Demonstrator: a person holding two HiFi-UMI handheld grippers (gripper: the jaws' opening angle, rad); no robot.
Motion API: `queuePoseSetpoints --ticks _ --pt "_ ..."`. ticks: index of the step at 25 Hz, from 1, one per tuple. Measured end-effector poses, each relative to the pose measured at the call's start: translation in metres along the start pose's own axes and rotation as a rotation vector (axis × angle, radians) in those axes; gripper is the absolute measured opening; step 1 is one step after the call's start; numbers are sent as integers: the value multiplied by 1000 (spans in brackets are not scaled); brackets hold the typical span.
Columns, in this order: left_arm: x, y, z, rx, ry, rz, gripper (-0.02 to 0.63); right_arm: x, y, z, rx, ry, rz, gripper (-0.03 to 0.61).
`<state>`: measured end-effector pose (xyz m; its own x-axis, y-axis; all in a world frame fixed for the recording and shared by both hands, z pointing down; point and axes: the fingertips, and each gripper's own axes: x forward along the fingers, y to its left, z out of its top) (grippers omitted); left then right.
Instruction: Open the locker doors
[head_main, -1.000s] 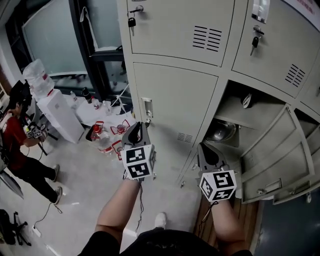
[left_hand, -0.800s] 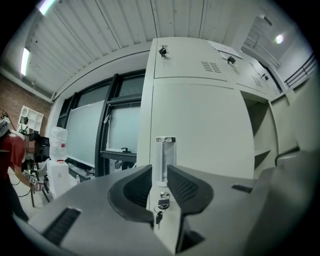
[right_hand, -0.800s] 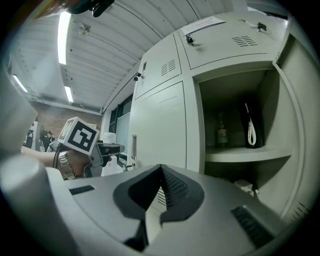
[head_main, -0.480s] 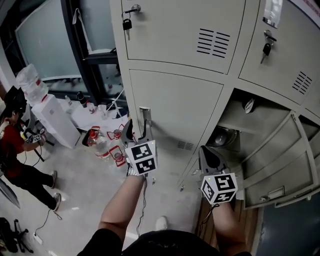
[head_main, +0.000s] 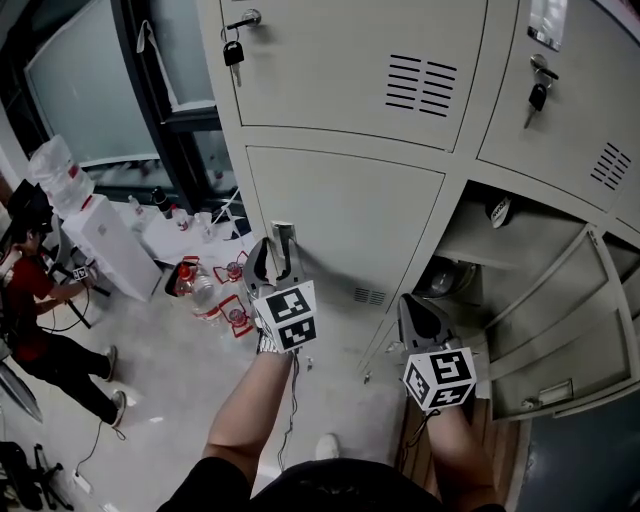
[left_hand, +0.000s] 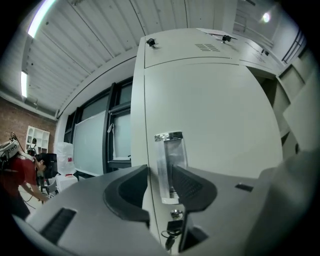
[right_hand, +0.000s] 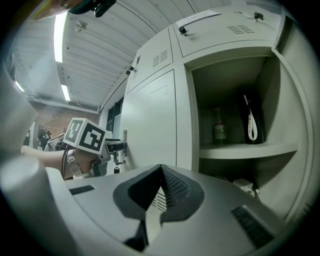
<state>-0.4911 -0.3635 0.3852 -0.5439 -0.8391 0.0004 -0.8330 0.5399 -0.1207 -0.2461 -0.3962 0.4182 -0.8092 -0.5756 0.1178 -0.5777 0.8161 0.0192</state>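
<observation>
Left gripper (left_hand: 160, 174), fingers apart but just closing, straddled the locker handle (left_hand: 170, 150); right gripper (right_hand: 161, 172) was clenched, empty. Pulling before they pinched might let the handle slip free.

No legible text, bottle label (right_hand: 218, 132) blurred, white strap (right_hand: 251, 125) print too small to read

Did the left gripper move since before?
Yes. The left gripper reached forward to the door handle; its jaws opened, then narrowed slightly around it.

Grey locker door (head_main: 345, 225) shut — metal handle (head_main: 284, 232) at left edge, neighbouring door (head_main: 555, 330) swung open
</observation>
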Motion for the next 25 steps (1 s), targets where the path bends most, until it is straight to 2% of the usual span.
queuePoseSetpoints --ticks 3,7,18,25 --pt "0 0 0 14 -10 -11 155 1 0 -3 3 5 0 2" --pt "1 3 0 -13 -12 -20 141 2 1 -6 8 9 2 1" --pt "0 5 -1 -18 -23 -35 130 1 4 -8 5 13 -12 2" --pt "-3 3 -2 -44 -5 -57 94 -7 7 -10 11 11 -17 1"
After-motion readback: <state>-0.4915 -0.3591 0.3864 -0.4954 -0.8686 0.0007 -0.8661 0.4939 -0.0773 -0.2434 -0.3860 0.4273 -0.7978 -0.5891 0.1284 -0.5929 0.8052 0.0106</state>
